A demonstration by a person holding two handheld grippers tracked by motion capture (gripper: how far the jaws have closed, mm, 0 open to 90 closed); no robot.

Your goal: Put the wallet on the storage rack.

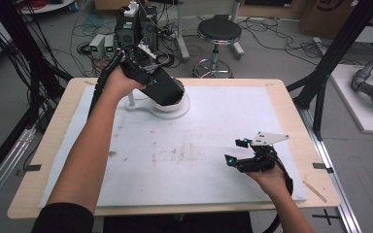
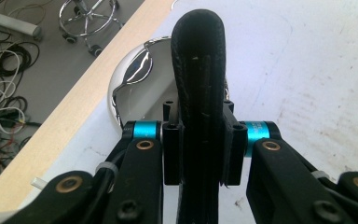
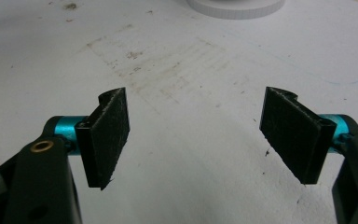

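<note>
Black handle [image 2: 199, 93] clamped in left gripper [image 2: 200, 140] over shiny pan [image 2: 135, 79]; right gripper [image 3: 196, 135] wide; no legible writing.

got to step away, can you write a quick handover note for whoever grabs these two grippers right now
Left gripper: at the far side of the table, jaws shut on a black handle. Beyond the handle lies a shiny metal piece over a white round dish; what the handle belongs to cannot be told.
Right gripper: open, holding nothing, hovering over the white mat near the front right.
Done: the handle is gripped.
Left: probably moving or placing it; the right gripper has no part yet.
</note>
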